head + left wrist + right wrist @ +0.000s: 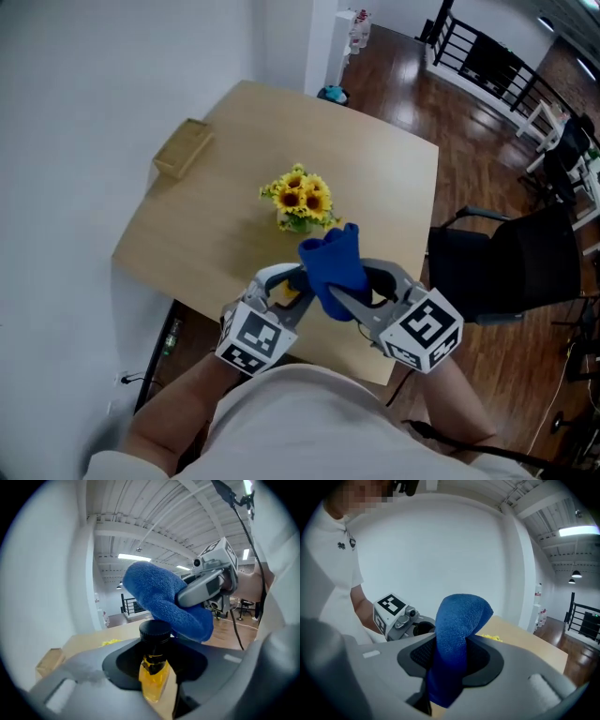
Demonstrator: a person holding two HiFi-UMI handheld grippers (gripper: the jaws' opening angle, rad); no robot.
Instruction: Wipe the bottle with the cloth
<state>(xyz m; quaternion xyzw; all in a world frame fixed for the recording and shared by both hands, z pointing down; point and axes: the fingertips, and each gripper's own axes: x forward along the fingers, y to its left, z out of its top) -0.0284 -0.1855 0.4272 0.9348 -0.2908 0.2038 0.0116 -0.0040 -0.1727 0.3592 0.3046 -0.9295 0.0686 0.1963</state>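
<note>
Bottle (153,670), yellow-filled, clamped steady in left hand-held gripper (285,293) so right hand-held gripper (446,670), closed on blue cloth (458,620), can wipe its cap (154,629).

The head camera is looking steeply down from above the person onto the table (234,141). The left gripper view is facing upward, close on the bottle (153,667), catching the right gripper (187,595) at 2 o'clock. The right gripper view is catching the left gripper (419,626) at 9 o'clock, and all three are sharing the blue cloth (336,262).
</note>
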